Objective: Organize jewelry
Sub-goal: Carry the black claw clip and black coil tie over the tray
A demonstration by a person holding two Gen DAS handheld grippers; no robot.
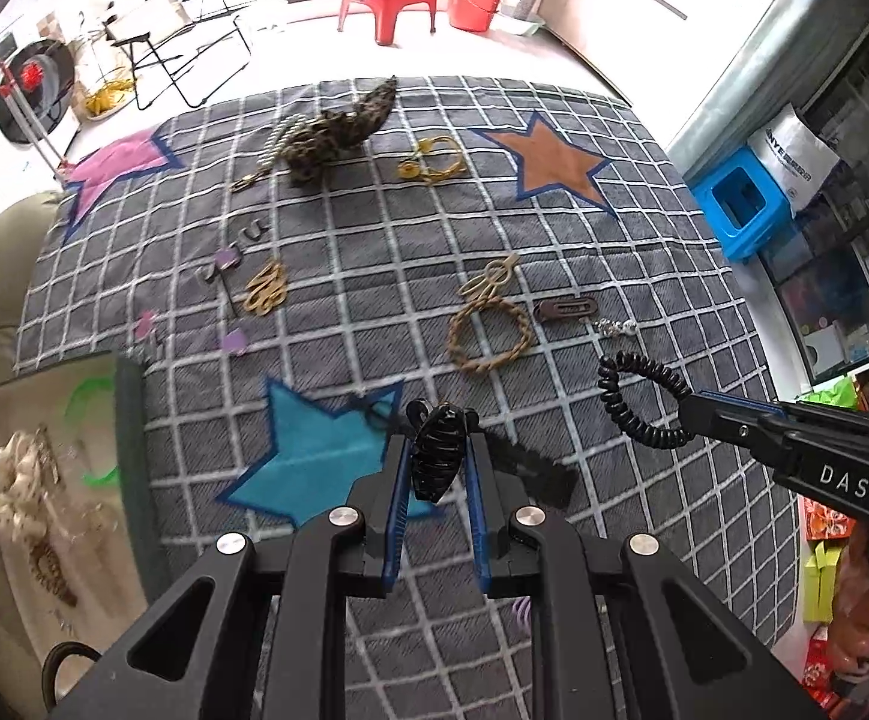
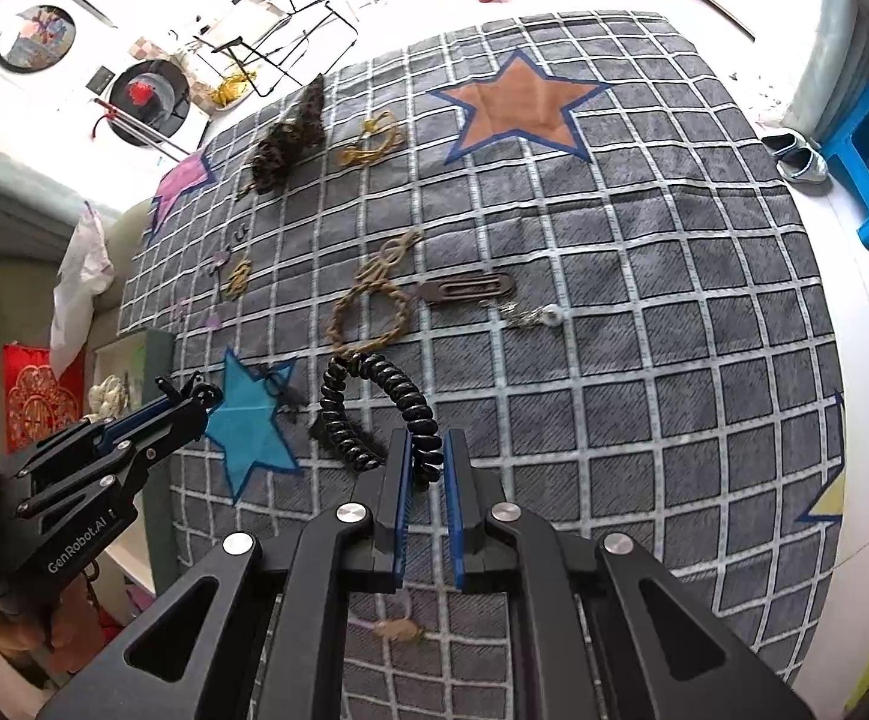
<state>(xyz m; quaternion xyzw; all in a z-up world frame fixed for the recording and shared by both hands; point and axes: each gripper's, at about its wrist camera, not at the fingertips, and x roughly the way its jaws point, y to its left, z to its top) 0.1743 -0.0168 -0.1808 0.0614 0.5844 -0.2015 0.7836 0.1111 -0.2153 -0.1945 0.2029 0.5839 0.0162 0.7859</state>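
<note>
Two claws over grey checked blanket (image 1: 614,240) with coloured stars, each loaded. Left claw (image 1: 434,462): narrow, clamped on black ribbed plastic hair claw clip (image 1: 434,456), above blue star near blanket's near edge. Right claw (image 2: 425,462): almost closed, pinching black coiled spiral hair tie (image 2: 386,402), loop hanging free. Remaining on blanket, mid-area: tan braided rope bracelet (image 1: 488,336), brown flat hair clip (image 1: 566,308) just beside it. Far edge: leopard-print fabric scrunchie (image 1: 338,132), yellow cord bracelet (image 1: 434,162). Left edge: open white-lined box (image 1: 128,420) holding cream scrunchie (image 1: 11,480), green bangle (image 1: 95,390).
</note>
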